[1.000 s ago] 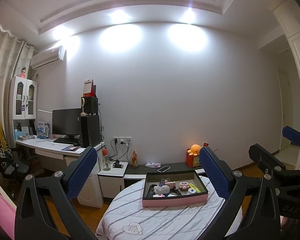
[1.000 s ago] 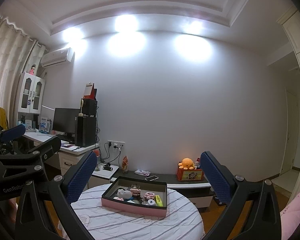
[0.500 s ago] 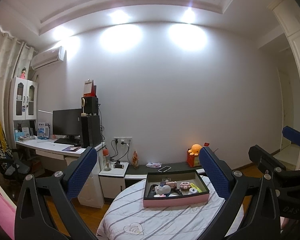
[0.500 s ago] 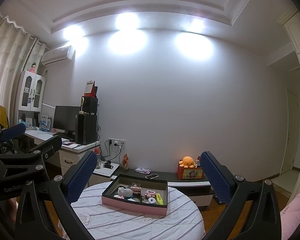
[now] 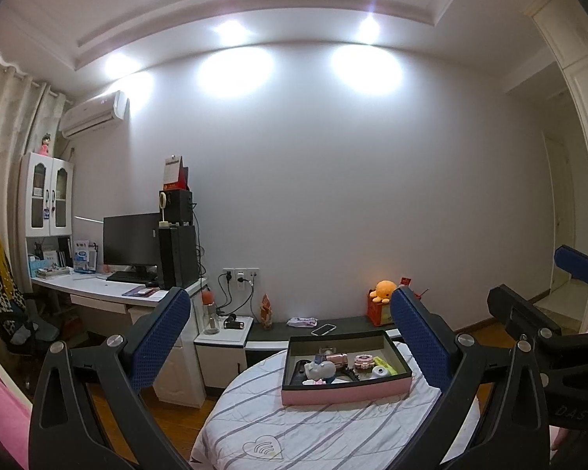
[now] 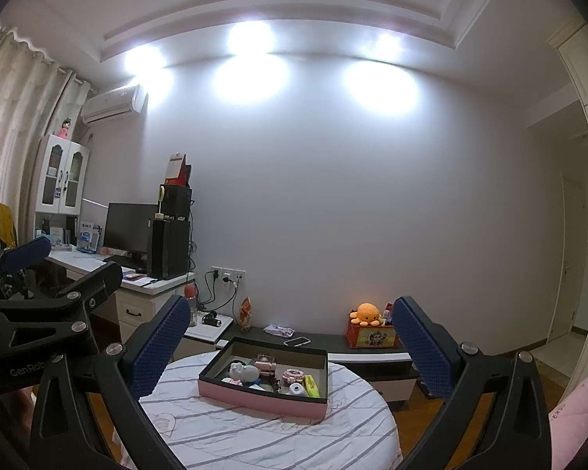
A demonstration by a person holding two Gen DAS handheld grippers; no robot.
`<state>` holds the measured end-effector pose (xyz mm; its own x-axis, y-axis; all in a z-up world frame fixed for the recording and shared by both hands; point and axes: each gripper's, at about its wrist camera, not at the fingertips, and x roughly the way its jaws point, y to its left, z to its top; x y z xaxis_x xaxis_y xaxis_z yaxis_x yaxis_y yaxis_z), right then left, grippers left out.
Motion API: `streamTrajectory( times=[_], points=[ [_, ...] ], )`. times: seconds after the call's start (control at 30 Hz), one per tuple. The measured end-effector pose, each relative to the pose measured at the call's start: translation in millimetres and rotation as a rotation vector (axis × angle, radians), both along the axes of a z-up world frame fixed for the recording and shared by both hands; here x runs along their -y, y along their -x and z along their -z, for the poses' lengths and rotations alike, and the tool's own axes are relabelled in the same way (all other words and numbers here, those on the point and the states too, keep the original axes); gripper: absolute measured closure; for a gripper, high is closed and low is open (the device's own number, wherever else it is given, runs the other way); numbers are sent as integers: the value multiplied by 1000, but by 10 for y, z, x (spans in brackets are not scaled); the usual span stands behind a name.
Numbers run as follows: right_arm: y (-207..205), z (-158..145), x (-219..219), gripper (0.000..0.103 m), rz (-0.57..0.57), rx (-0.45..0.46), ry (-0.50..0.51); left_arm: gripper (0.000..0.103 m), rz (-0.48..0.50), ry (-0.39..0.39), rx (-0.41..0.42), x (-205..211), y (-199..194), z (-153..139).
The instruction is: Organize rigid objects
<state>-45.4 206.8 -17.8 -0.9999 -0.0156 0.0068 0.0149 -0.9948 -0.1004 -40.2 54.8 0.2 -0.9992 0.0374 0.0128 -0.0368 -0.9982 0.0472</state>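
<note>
Left wrist view: both claws (image 5: 290, 337) (image 6: 290, 337) spread wide, empty, level, well short of the pink tray (image 5: 345, 391).

I see a pink-walled, dark-lined shallow box (image 5: 345, 394) on a white round tablecloth with grey stripes (image 5: 317, 431); my gripper pads (image 6: 156, 348) are blue and dotted, their arms black.

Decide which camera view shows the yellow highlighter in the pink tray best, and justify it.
The right wrist view: the yellow highlighter lies unobstructed near the pink tray's right wall, its length visible. In the left wrist view the highlighter is smaller and partly behind a white round object.
</note>
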Motion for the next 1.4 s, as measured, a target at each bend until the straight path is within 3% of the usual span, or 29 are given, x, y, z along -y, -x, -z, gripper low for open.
streamTrajectory(
  times=[1.4],
  points=[
    [22, 50, 11, 0, 3, 21, 3, 0, 9, 4, 23, 53, -8, 1]
  ],
)
